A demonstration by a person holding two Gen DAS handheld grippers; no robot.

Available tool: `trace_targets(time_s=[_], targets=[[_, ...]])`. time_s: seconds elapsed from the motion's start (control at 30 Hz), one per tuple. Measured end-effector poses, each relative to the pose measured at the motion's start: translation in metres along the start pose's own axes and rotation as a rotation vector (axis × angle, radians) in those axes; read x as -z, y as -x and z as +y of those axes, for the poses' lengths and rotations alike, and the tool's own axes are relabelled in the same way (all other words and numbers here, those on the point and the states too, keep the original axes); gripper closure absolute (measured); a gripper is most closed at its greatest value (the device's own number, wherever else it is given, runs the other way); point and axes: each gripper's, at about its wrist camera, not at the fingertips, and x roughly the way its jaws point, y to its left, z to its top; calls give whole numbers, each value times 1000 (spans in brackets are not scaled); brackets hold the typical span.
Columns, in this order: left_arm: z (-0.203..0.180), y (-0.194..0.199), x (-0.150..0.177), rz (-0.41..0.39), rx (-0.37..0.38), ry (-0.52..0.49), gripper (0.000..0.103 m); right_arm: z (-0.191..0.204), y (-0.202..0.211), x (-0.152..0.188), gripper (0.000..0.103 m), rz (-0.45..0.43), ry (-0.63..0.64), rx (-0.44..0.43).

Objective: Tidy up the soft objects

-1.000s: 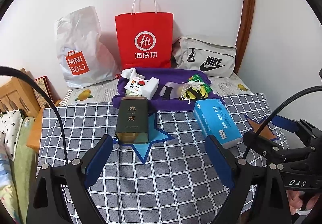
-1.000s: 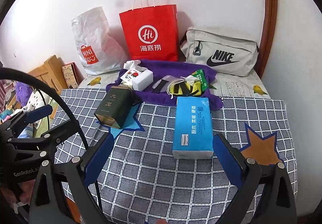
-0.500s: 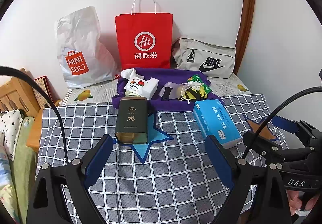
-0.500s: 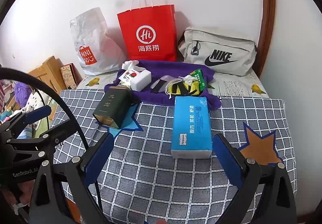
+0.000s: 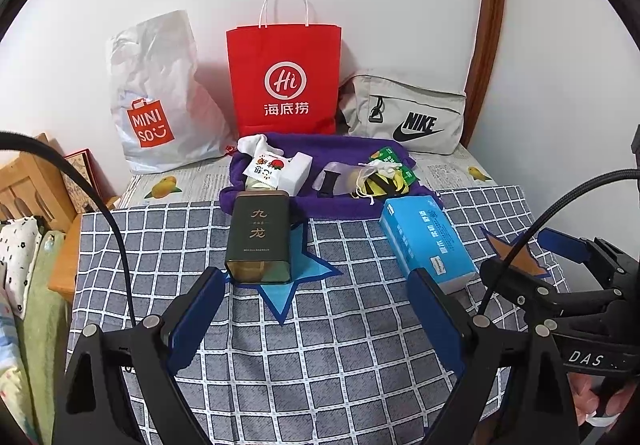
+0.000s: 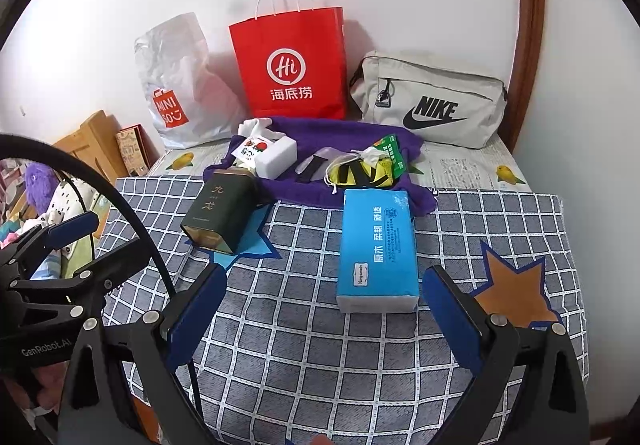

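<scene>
Both the left gripper [image 5: 316, 309] and right gripper [image 6: 324, 309] are hovering spread wide and empty over the near checked cloth [image 6: 304, 365], the blue tissue pack [image 6: 376, 249] lying just beyond the right gripper's fingertips.

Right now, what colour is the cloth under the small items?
Purple; the cloth shows best in the right wrist view.

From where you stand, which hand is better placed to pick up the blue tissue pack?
Probably the right. In the right wrist view the blue tissue pack lies almost straight ahead of the right gripper, whose jaws stand open. In the left wrist view it sits off to the side, behind the left gripper's right finger.
</scene>
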Motion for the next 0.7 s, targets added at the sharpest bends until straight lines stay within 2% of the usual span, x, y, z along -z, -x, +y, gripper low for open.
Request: trace_targets(time_s=[0.7], targets=[[4,-1,2,12,-4,4,11,4,2,1,5,3,9,-4]])
